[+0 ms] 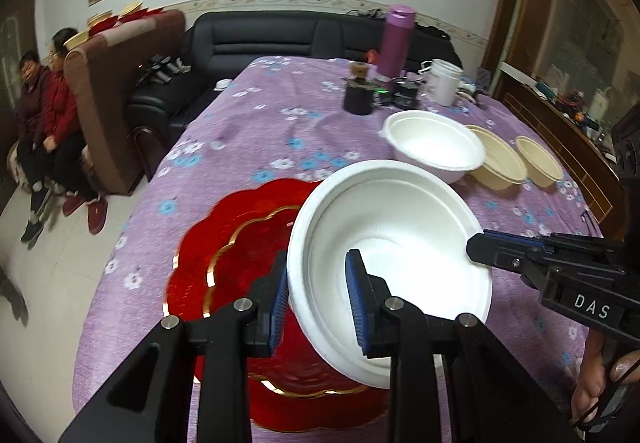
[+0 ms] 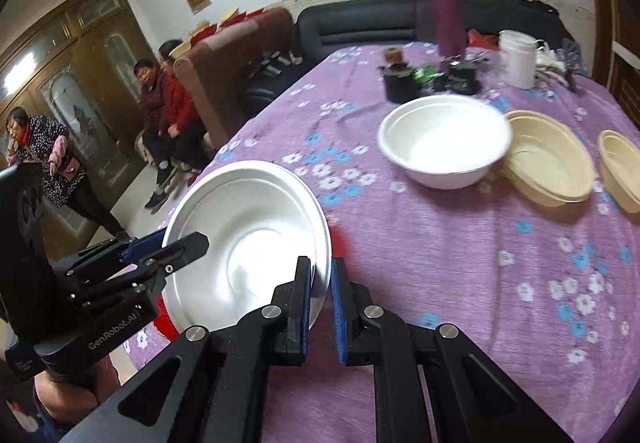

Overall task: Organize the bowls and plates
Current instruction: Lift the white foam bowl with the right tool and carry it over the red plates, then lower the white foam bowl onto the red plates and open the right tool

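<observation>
Over the near end of the table [image 1: 240, 131], with its purple flowered cloth, a white bowl [image 1: 396, 239] hangs tilted in the air, held from two sides at once. The left gripper [image 1: 320, 295] has its jaws nearly closed across the bowl's near rim: one blue pad sits outside the wall, the other inside the hollow, both pressing on it. The right gripper [image 2: 320, 295] grips the opposite edge the same way, its jaws almost fully together with only the thin rim pinched between the blue pads. Seen from the right wrist, the bowl [image 2: 248, 239] leans away to the left of those fingers, its open side facing the camera.

Beneath the bowl lies a red scalloped plate [image 1: 228, 263] with gold trim, flat on the cloth and partly covered from view by the bowl above it.

Further along the table stands another white bowl [image 2: 444, 143], upright, and just beside it to the right a beige bowl [image 2: 548, 159], their rims close or touching. A second beige bowl [image 2: 620, 167] sits a little apart beyond that. At the far end are a purple flask [image 2: 446, 11], a white mug [image 2: 518, 59] and some dark small items.
</observation>
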The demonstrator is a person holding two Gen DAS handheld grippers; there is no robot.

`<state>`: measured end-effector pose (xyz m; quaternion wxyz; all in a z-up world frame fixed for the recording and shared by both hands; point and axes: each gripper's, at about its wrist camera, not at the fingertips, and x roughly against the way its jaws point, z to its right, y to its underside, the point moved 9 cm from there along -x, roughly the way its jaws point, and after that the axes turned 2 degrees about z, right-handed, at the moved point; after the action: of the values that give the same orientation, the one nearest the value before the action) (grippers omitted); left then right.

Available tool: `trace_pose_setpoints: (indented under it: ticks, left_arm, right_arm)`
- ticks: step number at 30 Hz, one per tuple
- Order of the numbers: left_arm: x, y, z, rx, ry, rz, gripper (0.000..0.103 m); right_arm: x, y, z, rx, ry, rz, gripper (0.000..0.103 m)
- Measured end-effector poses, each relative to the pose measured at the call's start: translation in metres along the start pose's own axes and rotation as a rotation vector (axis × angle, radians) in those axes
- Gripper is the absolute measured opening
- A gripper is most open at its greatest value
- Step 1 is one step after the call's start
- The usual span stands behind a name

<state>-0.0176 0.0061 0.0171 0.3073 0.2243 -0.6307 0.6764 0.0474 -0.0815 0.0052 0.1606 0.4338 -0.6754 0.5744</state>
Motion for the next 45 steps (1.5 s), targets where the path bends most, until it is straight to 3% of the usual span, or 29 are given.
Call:
trace_pose_setpoints:
  ticks: [14, 36, 41, 45]
  left_arm:
    - [-0.026, 0.020, -0.040, 0.064, -0.030, -0.066, 0.027]
    - [-0.024, 0.020, -0.062, 0.104, -0.084, -0.063, 0.029]
    - [-0.017, 0.018, -0.065, 0.113, -0.094, -0.048, 0.046]
    - [-0.011, 0.015, -0.067, 0.115, -0.099, -0.035, 0.047]
  right_arm:
    - [-0.059, 0.009, -0.018, 0.017, -0.002, -0.106, 0.012]
    - [-0.072, 0.008, -0.037, 0.058, -0.024, -0.098, 0.012]
    - [-0.071, 0.007, -0.038, 0.059, -0.033, -0.089, 0.012]
    - [-0.062, 0.006, -0.041, 0.068, -0.044, -0.076, 0.013]
